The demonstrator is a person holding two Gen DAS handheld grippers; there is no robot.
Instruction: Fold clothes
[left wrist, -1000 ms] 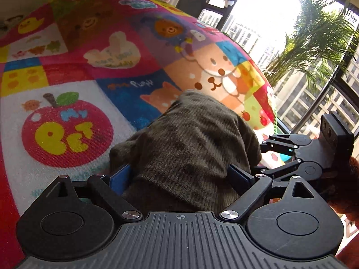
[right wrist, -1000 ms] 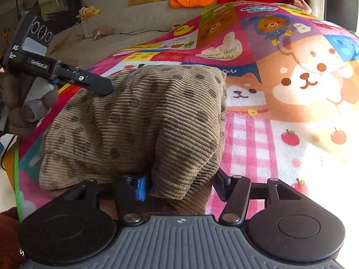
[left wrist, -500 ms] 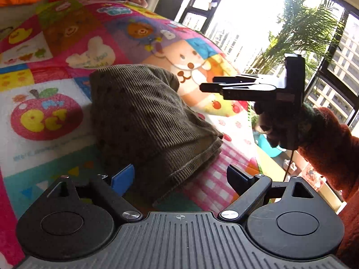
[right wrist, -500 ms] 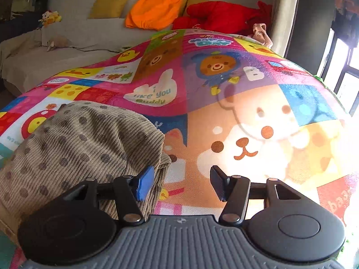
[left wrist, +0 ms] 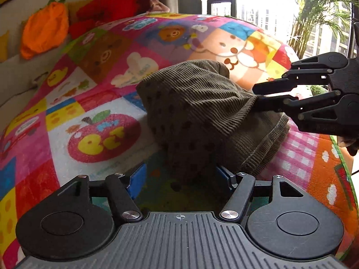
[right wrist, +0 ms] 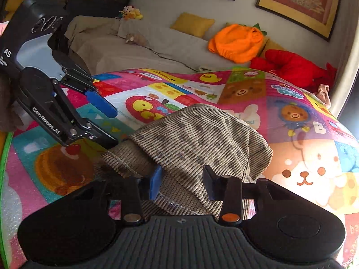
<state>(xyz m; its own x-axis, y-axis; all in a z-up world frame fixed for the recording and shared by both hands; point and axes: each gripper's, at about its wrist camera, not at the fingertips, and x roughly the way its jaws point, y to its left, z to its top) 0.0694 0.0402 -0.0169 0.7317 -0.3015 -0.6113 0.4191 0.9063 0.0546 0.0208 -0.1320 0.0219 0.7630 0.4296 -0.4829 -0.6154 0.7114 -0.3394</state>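
A folded brown corduroy garment with dark dots (left wrist: 197,116) lies on the colourful cartoon play mat (left wrist: 94,94); it also shows in the right wrist view (right wrist: 197,143). My left gripper (left wrist: 179,179) is open, its blue-padded jaws astride the garment's near edge. In the right wrist view the left gripper (right wrist: 107,125) is open at the garment's left end. My right gripper (right wrist: 181,183) is open, with the garment's hem between its jaws. In the left wrist view the right gripper (left wrist: 258,98) touches the garment's right side.
The mat (right wrist: 303,134) drapes over a raised, rounded surface. An orange cushion (right wrist: 235,42) and a red plush (right wrist: 291,67) lie on a beige sofa (right wrist: 134,51) behind. Windows and a palm plant (left wrist: 323,6) stand at the far right.
Both grippers let go of the garment a second ago and drew back. They have since moved in again to its ends, jaws open, the right one lower and closer to the hem.
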